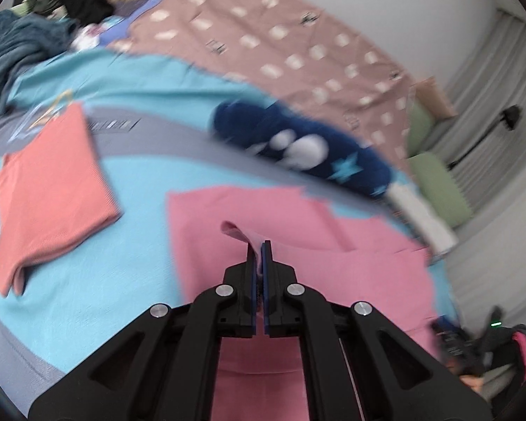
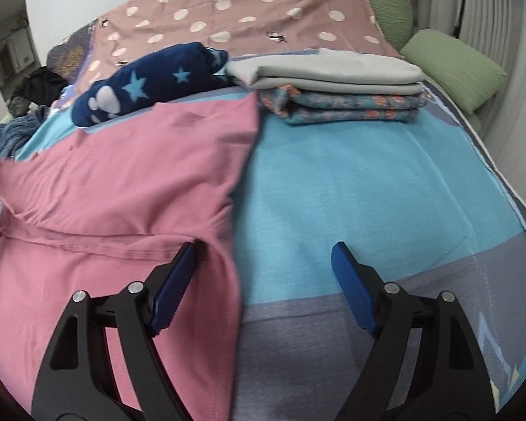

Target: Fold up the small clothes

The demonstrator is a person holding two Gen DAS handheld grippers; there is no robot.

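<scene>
Pinching a fold of the pink shirt (image 1: 298, 231) that lies spread on the bed (image 2: 350, 175), the left tongs (image 1: 259, 245) carry it across, while the right tongs (image 2: 263, 256) stand wide and empty over its hem.

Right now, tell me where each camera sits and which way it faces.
Left wrist: on the left gripper, looking down along it over the bed; its jaws are shut on a fold of the pink garment, with a folded coral cloth to the side.
Right wrist: on the right gripper, facing the bed's green pillows; its jaws stand open over the garment's edge.
Shared: the pink garment, the navy star-print garment, the blue bedspread.
</scene>
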